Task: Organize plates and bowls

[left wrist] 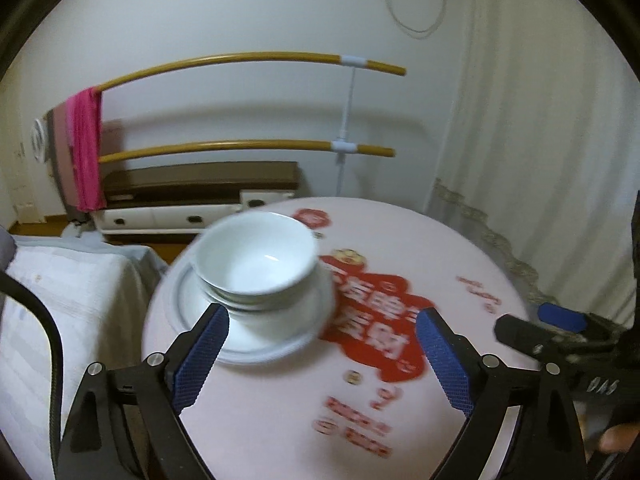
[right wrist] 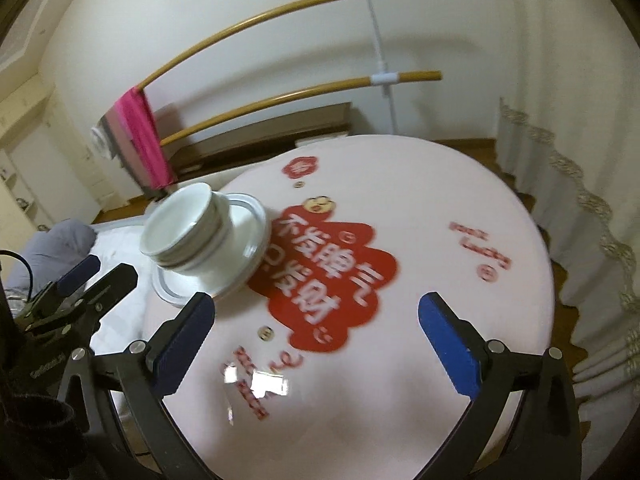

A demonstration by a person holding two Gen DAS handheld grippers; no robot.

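Note:
A stack of white bowls (left wrist: pixel 256 260) sits on white plates (left wrist: pixel 276 340) at the left side of a round pink table (left wrist: pixel 460 272). My left gripper (left wrist: pixel 322 344) is open and empty, a short way in front of the stack. My right gripper (right wrist: pixel 316 328) is open and empty over the table's middle; the bowls (right wrist: pixel 184 232) and plates (right wrist: pixel 244 248) lie to its upper left. The right gripper also shows at the right edge of the left wrist view (left wrist: pixel 560 332), and the left gripper at the left edge of the right wrist view (right wrist: pixel 88 280).
The table carries a red printed graphic (right wrist: pixel 328 276). A bed with white bedding (left wrist: pixel 60 300) lies left of the table. A rack with yellow rails and a pink towel (left wrist: pixel 86 148) stands behind. White curtains (left wrist: pixel 540 140) hang at the right.

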